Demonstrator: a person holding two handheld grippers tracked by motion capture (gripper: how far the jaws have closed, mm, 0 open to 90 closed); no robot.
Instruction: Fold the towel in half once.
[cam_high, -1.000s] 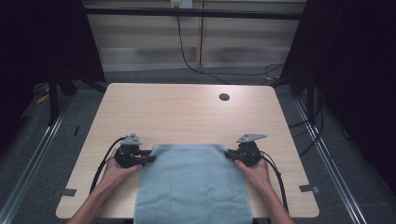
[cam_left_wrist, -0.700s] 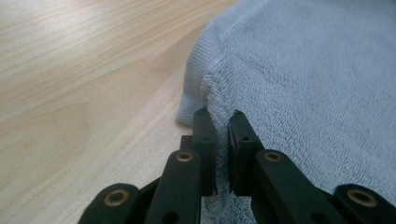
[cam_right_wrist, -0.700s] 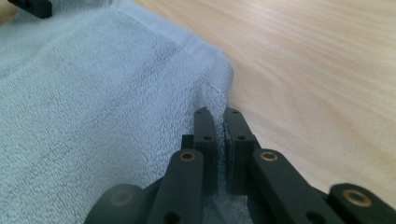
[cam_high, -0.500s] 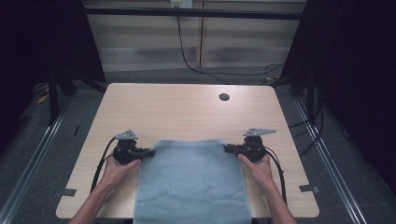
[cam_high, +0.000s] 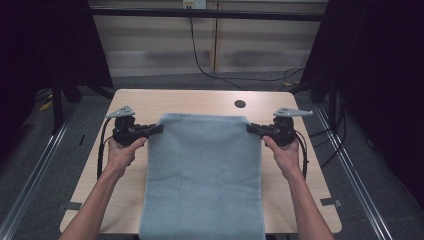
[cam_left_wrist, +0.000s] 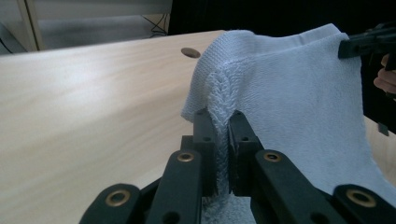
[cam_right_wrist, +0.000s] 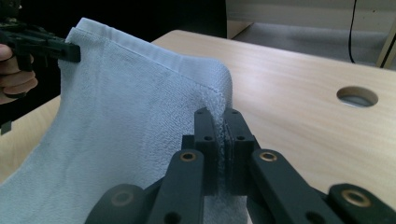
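Note:
A light blue towel (cam_high: 202, 175) hangs stretched between both grippers above the wooden table (cam_high: 200, 100), its lower part draping over the table's near edge. My left gripper (cam_high: 159, 129) is shut on the towel's top left corner; its jaws pinch the bunched terry cloth (cam_left_wrist: 219, 100) in the left gripper view. My right gripper (cam_high: 250, 128) is shut on the top right corner, the towel (cam_right_wrist: 140, 107) folding over its closed jaws in the right gripper view. Each gripper view also shows the other gripper holding the far corner.
A round cable hole (cam_high: 240, 104) sits in the table near its far right edge. Black cables trail from both grippers along the person's forearms. Dark frame posts and floor rails flank the table on both sides.
Both grippers have risen and moved away from the person, lifting the towel's top edge off the table. The towel now hangs taut between them instead of lying flat.

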